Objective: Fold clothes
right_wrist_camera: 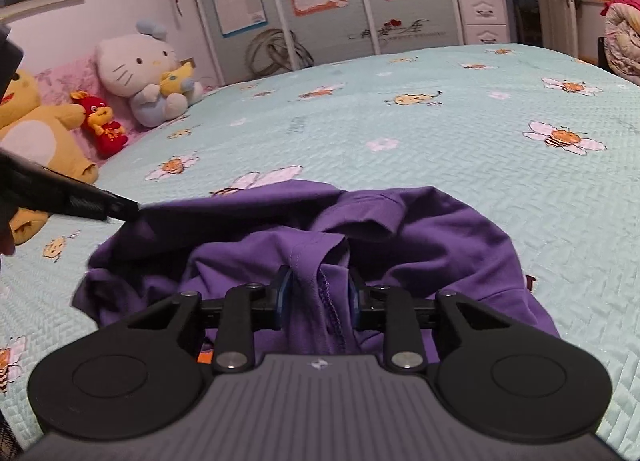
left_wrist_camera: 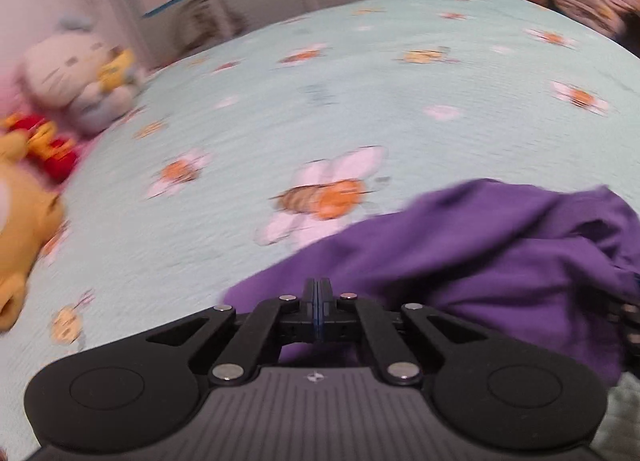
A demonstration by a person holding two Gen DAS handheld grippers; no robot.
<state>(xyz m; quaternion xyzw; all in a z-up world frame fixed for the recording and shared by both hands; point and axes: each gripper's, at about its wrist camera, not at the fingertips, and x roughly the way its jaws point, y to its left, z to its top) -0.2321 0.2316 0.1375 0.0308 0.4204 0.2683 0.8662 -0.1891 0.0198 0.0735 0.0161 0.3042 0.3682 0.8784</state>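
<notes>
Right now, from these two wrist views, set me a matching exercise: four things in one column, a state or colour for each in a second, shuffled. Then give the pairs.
Column one:
1. left gripper
2. right gripper
3. purple garment
4. small plush toy between the yellow and white plush toys

Column two:
A. crumpled on the bedspread
B. jaws apart, with a fold of cloth between them
C. red
D. jaws pressed together

Pairs: 1-D, 2-B, 3-A, 4-C

Dim indoor light, left view motion-blurred, right sharp, fisheye-bent edges
</notes>
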